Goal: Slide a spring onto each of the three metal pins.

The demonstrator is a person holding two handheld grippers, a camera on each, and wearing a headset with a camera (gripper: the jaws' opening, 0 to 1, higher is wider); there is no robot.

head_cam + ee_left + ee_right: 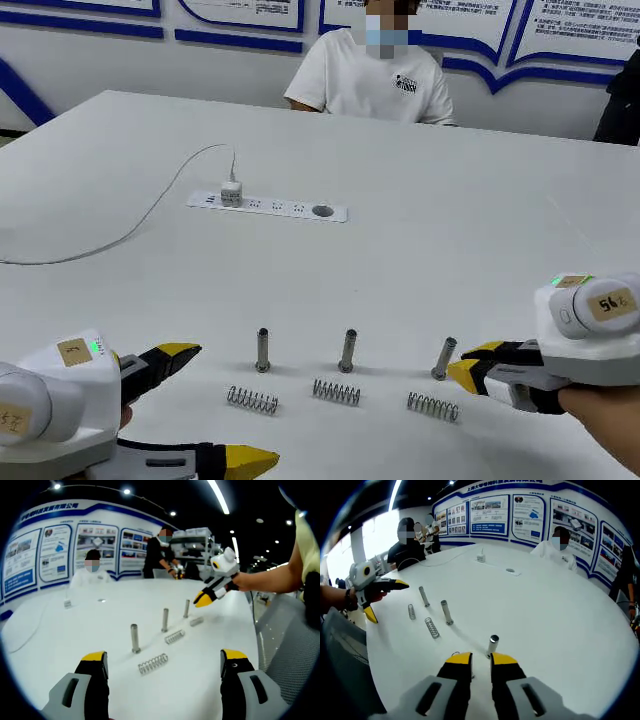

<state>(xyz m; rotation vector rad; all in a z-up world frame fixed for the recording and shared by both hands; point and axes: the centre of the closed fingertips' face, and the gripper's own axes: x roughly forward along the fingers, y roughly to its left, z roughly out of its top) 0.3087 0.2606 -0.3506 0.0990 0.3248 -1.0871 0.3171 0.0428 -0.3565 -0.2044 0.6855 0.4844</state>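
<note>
Three metal pins stand upright in a row: left pin [262, 350], middle pin [347, 350], right pin [443, 358]. In front of each lies a bare spring: left spring [252, 401], middle spring [336, 392], right spring [433, 406]. My left gripper [225, 405] [162, 665] is wide open at the near left, facing the left spring [152, 663], and holds nothing. My right gripper [463, 368] [480, 660] points at the right pin [492, 645], its tips just short of it. Its jaws are a narrow gap apart with nothing between them.
A white power strip [268, 206] with a plugged-in adapter and a trailing cable [150, 215] lies mid-table. A person in a white shirt [368, 75] sits at the far edge. The white table [480, 230] stretches wide behind the pins.
</note>
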